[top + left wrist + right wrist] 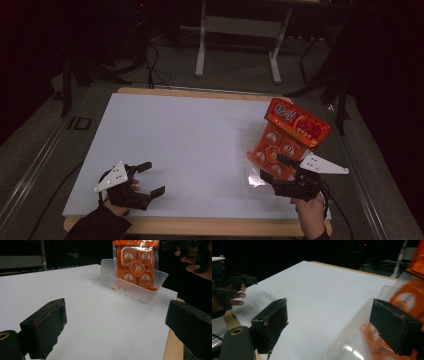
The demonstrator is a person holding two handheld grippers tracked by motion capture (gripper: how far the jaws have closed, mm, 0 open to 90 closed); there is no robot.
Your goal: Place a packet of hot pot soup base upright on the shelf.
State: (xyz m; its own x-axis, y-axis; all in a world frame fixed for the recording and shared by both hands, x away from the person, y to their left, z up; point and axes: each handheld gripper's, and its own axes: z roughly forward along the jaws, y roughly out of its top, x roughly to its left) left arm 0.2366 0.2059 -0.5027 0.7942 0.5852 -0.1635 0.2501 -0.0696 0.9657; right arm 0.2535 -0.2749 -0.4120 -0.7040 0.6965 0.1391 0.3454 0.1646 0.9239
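At the tabletop's (pixel 190 145) right, your open, empty right claw (pixel 276 169) nears the orange snack bag (pixel 290 135) leaning in its clear tray (pixel 152 291); grip the bag squarely.

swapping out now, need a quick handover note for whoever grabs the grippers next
Left gripper: jaws open, holding nothing, low over the white table at its near left.
Right gripper: jaws open, at the near end of the clear plastic tray, gripping nothing.
Orange snack bag: standing upright in the tray, at the table's right side, leaning on its far wall.
Done: bag sits in the tray.
Left: probably seat the bag flat or move the tray; the right gripper is closest.
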